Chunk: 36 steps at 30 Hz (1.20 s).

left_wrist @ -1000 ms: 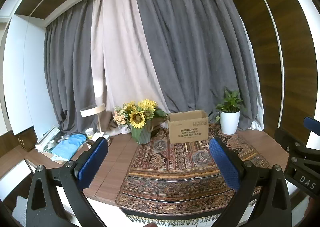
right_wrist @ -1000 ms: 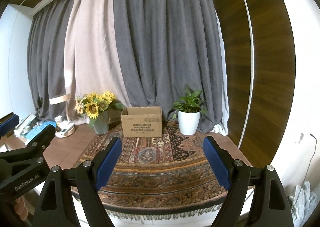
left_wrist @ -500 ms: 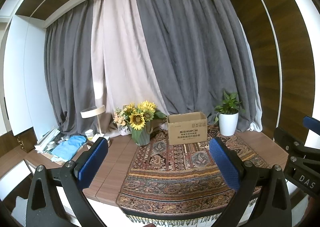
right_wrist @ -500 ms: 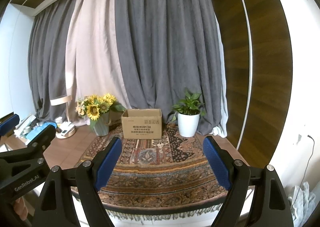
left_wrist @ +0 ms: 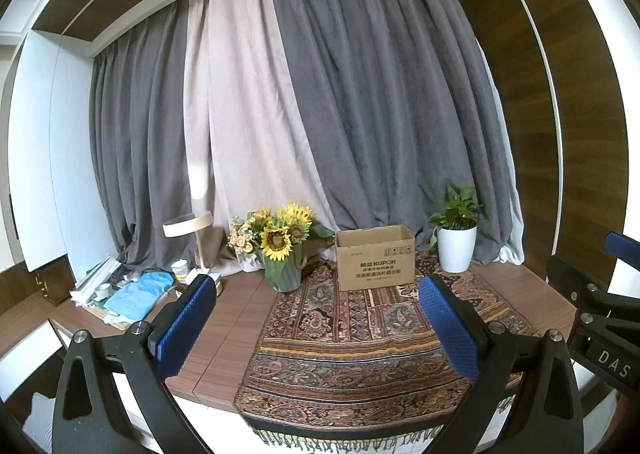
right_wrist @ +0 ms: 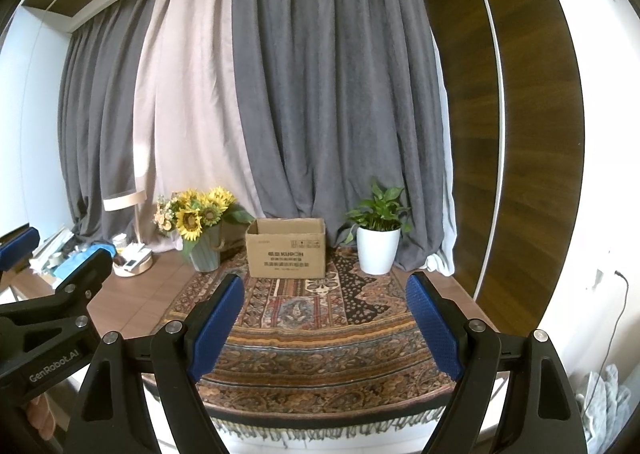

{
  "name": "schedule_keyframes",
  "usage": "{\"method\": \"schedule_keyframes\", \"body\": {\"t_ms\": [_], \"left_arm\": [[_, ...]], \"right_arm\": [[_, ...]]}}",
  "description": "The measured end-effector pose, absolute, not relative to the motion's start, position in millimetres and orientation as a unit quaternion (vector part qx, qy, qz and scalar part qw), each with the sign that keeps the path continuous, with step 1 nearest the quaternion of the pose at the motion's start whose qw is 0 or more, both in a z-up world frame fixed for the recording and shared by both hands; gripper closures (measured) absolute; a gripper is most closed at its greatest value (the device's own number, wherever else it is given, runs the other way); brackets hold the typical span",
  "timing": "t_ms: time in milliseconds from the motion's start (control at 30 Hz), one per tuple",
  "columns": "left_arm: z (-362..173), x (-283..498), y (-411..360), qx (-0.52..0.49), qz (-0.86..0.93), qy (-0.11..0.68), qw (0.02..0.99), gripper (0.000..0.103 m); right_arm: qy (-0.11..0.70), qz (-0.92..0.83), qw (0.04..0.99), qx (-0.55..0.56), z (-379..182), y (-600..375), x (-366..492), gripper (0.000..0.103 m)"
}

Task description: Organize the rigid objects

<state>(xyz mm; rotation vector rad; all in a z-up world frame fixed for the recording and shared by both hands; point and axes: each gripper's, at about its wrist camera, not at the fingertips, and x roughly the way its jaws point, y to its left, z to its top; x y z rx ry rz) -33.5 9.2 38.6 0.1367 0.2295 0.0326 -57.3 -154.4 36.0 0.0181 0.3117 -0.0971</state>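
Two grippers, left (left_wrist: pixel 312 318) and right (right_wrist: pixel 324 314), hover side by side with jaws wide open and empty at the near edge of a table (left_wrist: pixel 236 318), while an open cardboard box (right_wrist: pixel 286 252) stands far back on a patterned rug (right_wrist: pixel 320 330) between sunflowers (right_wrist: pixel 200 214) on the left and a potted plant (right_wrist: pixel 378 244) on the right.

Home room, floor-length curtains (left_wrist: pixel 360 114), wood wall panel (right_wrist: pixel 520 134), patterned rug (left_wrist: pixel 352 334) over a wooden counter (left_wrist: pixel 236 318), sunflowers (left_wrist: pixel 280 238), potted plant (right_wrist: pixel 378 242), lamp (left_wrist: pixel 188 224)
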Motion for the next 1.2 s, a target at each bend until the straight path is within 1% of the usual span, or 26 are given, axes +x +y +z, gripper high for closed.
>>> {"method": "schedule_keyframes", "body": {"t_ms": [1200], "left_arm": [[40.8,-33.0,6.8,0.067,0.019,0.113,0.991,0.000]], "right_arm": [[0.155,-0.041,0.987,0.008,38.6,-156.3,-56.3,0.019]]}}
